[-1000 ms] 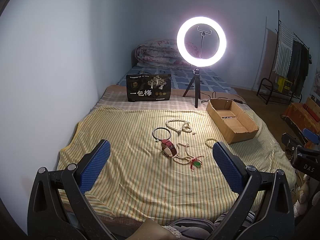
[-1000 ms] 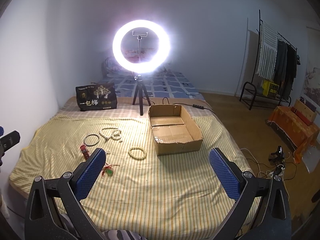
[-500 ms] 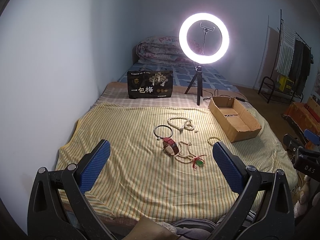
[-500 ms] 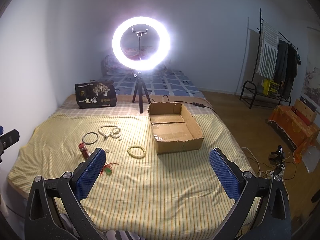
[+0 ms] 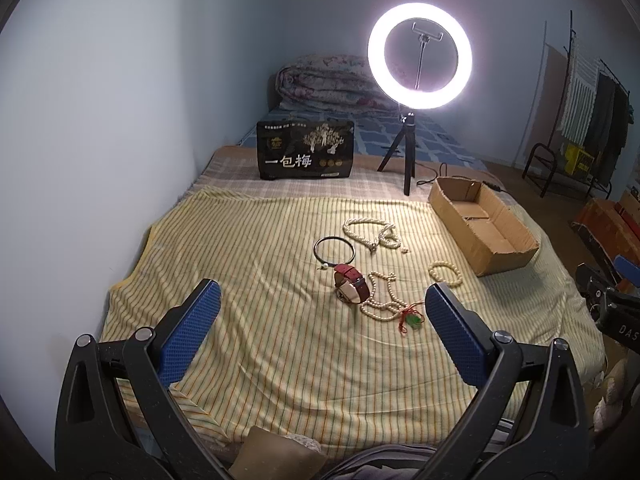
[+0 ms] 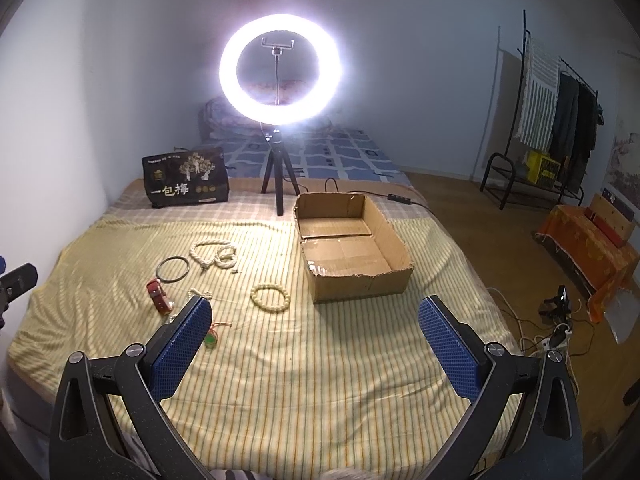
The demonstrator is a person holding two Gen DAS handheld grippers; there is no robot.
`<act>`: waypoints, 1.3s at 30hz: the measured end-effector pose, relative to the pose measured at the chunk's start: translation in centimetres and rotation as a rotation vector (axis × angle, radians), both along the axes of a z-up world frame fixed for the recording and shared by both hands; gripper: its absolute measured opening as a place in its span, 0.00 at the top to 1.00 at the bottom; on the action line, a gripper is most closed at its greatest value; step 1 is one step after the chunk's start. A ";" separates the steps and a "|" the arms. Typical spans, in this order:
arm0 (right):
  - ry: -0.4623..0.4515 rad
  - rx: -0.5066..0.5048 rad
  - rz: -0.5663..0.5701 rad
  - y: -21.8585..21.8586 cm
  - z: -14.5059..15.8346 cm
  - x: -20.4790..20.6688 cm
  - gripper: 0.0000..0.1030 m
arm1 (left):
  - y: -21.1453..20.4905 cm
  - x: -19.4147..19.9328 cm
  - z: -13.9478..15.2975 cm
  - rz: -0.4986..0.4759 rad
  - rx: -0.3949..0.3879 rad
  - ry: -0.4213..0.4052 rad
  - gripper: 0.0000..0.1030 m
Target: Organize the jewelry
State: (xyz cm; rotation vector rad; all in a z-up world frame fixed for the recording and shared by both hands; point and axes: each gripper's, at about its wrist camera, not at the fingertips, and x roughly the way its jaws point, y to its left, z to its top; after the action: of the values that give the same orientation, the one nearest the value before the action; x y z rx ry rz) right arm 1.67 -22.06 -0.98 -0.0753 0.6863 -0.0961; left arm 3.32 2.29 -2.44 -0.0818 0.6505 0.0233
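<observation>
Jewelry lies on the yellow striped bedspread [image 5: 280,340]: a red-strap watch [image 5: 351,283], a black bangle [image 5: 334,249], a pearl necklace [image 5: 372,232], a long bead strand [image 5: 380,292], a green pendant on red cord [image 5: 413,320] and a cream bead bracelet [image 5: 445,273]. An open, empty cardboard box [image 6: 352,248] stands to their right. My left gripper [image 5: 320,312] is open and empty, above the near bedspread short of the watch. My right gripper [image 6: 314,330] is open and empty, near the bracelet [image 6: 271,298] and the box.
A lit ring light on a tripod [image 5: 419,68] stands behind the jewelry, with its cable beside the box. A black printed bag [image 5: 305,150] and folded quilt [image 5: 328,84] sit further back. A clothes rack [image 6: 556,128] and orange-covered furniture [image 6: 588,248] stand on the right floor.
Both grippers have drifted slightly closer to the jewelry and the box; the left view has shifted so the items sit a little further right. Jaws stay open.
</observation>
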 end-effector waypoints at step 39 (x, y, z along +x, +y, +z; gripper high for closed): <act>0.375 0.014 0.546 4.7 -12.5 8.8 0.15 | 1.4 12.7 -10.9 -0.168 -0.349 0.358 0.38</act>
State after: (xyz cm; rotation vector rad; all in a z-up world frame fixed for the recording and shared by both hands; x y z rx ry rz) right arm 10.49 -17.36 -13.49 -0.2694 1.0175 0.4580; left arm 16.07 3.66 -13.35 -0.3654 1.0129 -0.2429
